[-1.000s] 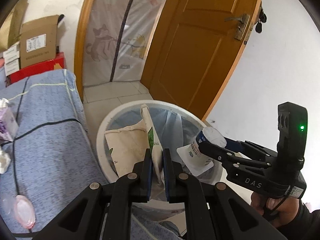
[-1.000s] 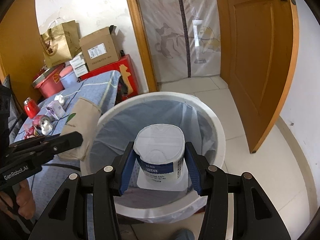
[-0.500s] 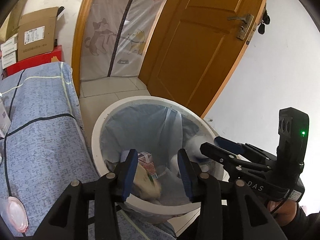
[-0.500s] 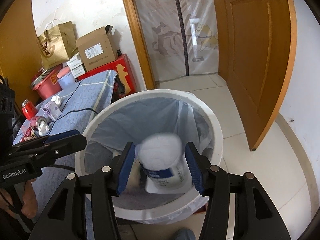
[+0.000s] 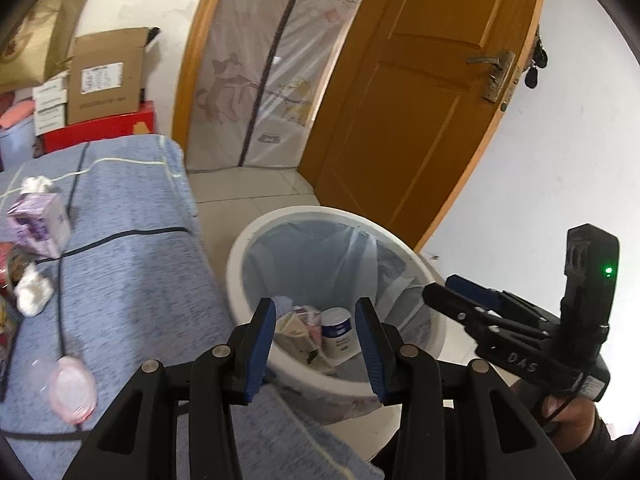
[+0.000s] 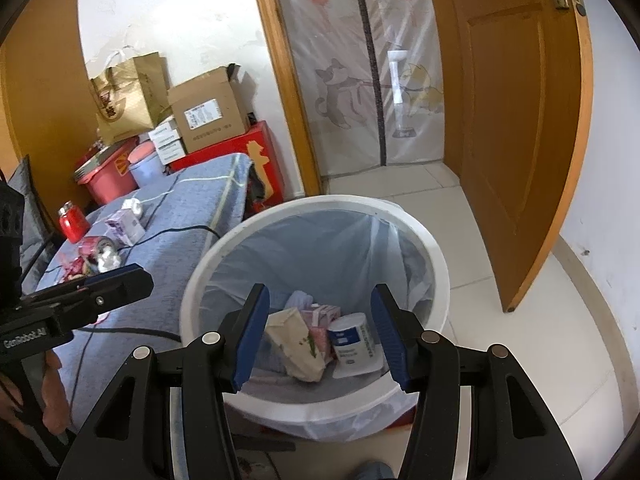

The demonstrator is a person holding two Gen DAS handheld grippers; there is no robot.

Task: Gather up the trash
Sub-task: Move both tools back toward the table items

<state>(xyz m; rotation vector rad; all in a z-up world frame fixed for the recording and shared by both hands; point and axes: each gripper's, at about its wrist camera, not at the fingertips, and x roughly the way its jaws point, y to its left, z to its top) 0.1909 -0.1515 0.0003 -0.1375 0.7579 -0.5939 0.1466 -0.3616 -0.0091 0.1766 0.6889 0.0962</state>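
A room with an orange wooden door (image 6: pixel 516 128) and a curtained doorway is showing behind a white bin (image 6: pixel 436 264) lined with a pale bag, which is standing on the tiled floor just beside a surface covered in blue cloth (image 5: pixel 132 264). Both claws are hanging over the bin with nothing between their pads — the left claw (image 5: pixel 316 344) has just been opening and the right claw (image 6: pixel 320 336) has eased wider too, so both are released and empty. The drop-off step is looking finished: a white tub (image 6: pixel 352 344) and a beige paper pouch (image 6: pixel 296 340) are lying at the bottom of the bin, below the claws and apart from them, next to a pink carton (image 6: pixel 324 316).

More trash is waiting on the blue cloth — a purple carton (image 5: pixel 38 224), crumpled white tissue (image 5: pixel 34 292) and a pink round lid (image 5: pixel 74 392) are lying to the left of the bin, well apart from either claw. The next move, as I judge it, is calling for a swing back toward that surface and a fresh grasp, with the nearby lid or carton as the likely pick.
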